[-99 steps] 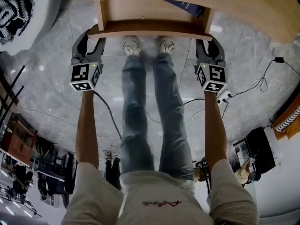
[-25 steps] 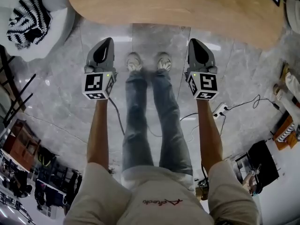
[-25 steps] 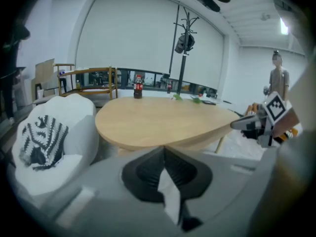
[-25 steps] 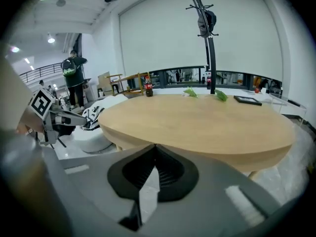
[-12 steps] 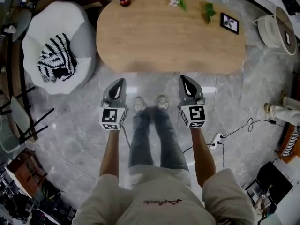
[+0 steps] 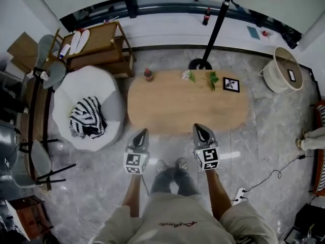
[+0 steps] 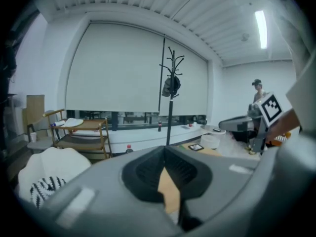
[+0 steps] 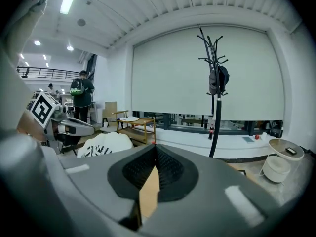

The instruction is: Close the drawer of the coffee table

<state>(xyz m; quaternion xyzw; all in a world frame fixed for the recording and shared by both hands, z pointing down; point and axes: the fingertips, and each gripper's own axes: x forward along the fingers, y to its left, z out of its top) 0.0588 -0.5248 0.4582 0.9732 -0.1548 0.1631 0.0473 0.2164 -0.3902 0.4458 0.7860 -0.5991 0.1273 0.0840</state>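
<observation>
Stands on the grey floor [image 6: 264, 136], shoes [image 6: 161, 165] just short of the coffee table worktop [image 6: 188, 105]. Holds the left gripper [image 6: 143, 132] and the right gripper [image 6: 198, 127] out in front, side by side and apart, each with its marker cube nearest the body. Points both tips toward the long near edge of the worktop. Clamps both pairs of jaws tight together, with nothing between them. Looks out from both gripper views high across the room, not down at the wood.

Lies long and rounded in the middle of the floor, that worktop, made of light wood. Shows a smooth, even near edge from above. Cannot pick out the drawer itself from up here.

Carries a few small things along the far side: a bottle [image 6: 148, 74] with a red cap at the left corner, some flowers [image 6: 189, 75] with green leaves in the middle, and a small picture frame [image 6: 231, 84] lying to the right.

Sits to the left of the worktop: a big white beanbag [image 6: 71, 98] with a black-and-white striped cloth [image 6: 86, 118] on it. Stands behind that, a wooden cart [image 6: 99, 47]. Rises from the floor just past the far edge, a black coat stand [image 6: 217, 22]. Rests far off to the right, a pale round basket [image 6: 288, 70]. Runs across the floor on the right, a thin black cable [image 6: 269, 176].
</observation>
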